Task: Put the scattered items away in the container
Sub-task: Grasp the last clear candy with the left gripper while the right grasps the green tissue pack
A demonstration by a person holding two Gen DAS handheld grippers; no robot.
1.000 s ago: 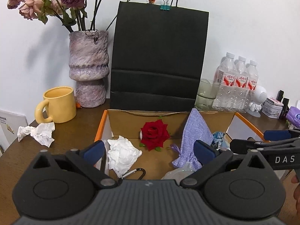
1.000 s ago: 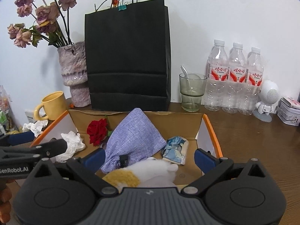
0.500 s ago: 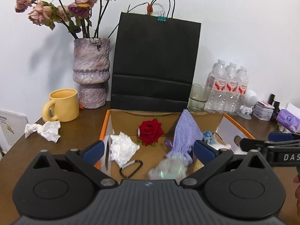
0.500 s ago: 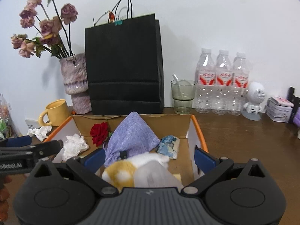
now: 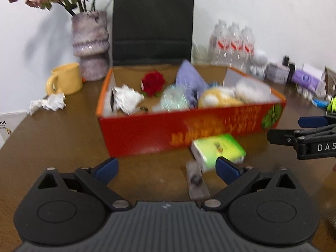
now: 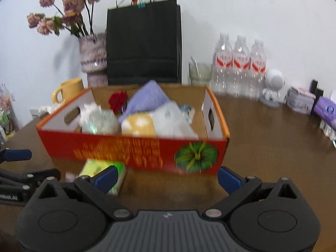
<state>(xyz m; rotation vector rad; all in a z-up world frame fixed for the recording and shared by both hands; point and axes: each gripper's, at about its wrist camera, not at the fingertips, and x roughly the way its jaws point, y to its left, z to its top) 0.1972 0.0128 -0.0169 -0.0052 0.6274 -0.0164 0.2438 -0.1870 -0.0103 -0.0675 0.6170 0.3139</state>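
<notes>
We have drawn both units back from above the red box (image 5: 168,132). The left hand-held gripper (image 5: 166,167) and right hand-held gripper (image 6: 167,177) are spread wide, empty, above the desk (image 5: 52,138). A green packet (image 5: 218,150) lies against the box front; crumpled paper (image 5: 48,103) lies beside the yellow mug (image 5: 67,82).

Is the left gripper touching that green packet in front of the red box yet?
Apart. In the left wrist view the left gripper is open and empty; the green packet lies on the table ahead of its right fingertip, against the red box.
</notes>
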